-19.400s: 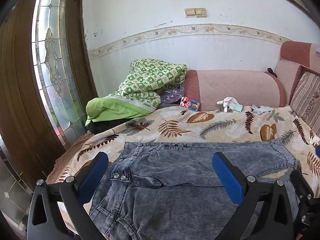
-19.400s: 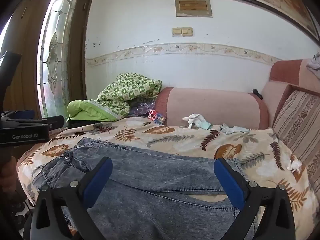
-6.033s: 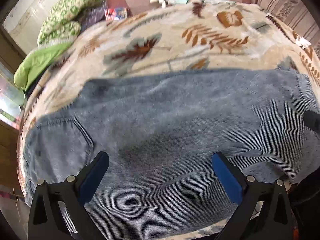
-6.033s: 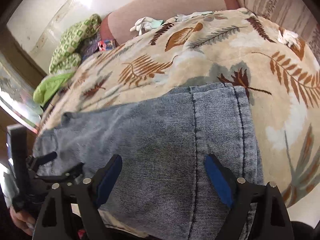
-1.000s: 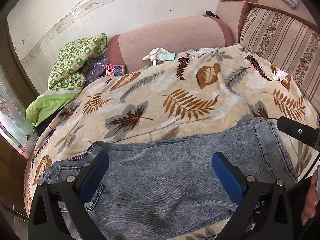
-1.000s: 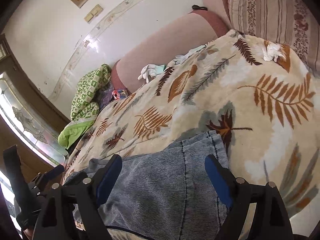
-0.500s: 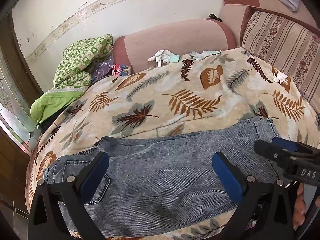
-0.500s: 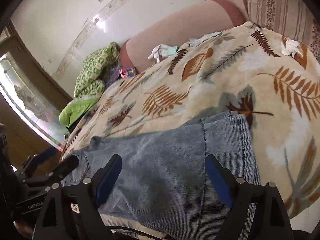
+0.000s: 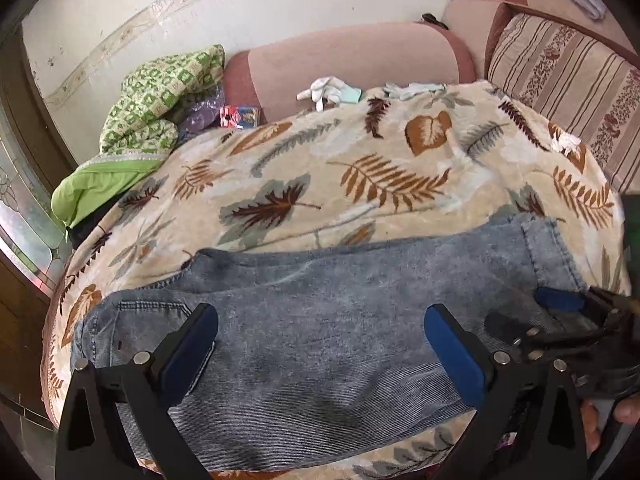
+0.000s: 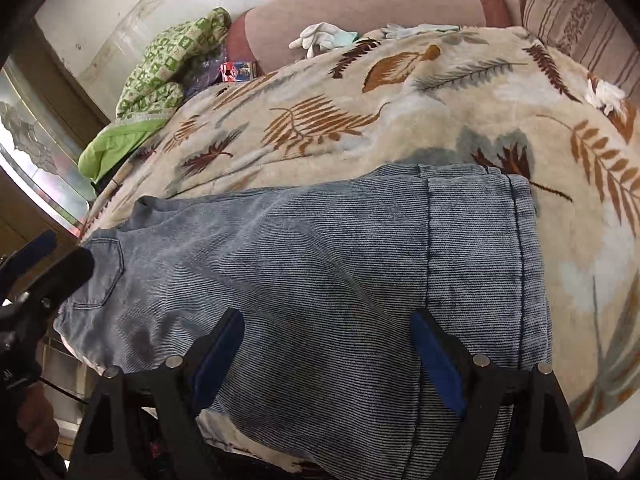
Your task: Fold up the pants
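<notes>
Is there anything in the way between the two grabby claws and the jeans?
Nothing visible is. Both the left gripper and the right gripper stand open right over the jeans, with only bare denim between their fingers. The white gloves lie far back by the cushion.

No legible text, label, brand or number is shown; the print on the small red box [image 9: 239,117] is blurred

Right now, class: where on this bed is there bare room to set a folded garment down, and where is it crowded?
Free: the leaf-print blanket between the jeans and the pink bolster. Crowded: the back edge, with white gloves, a small box and the green quilt; the front, under the jeans.
</notes>
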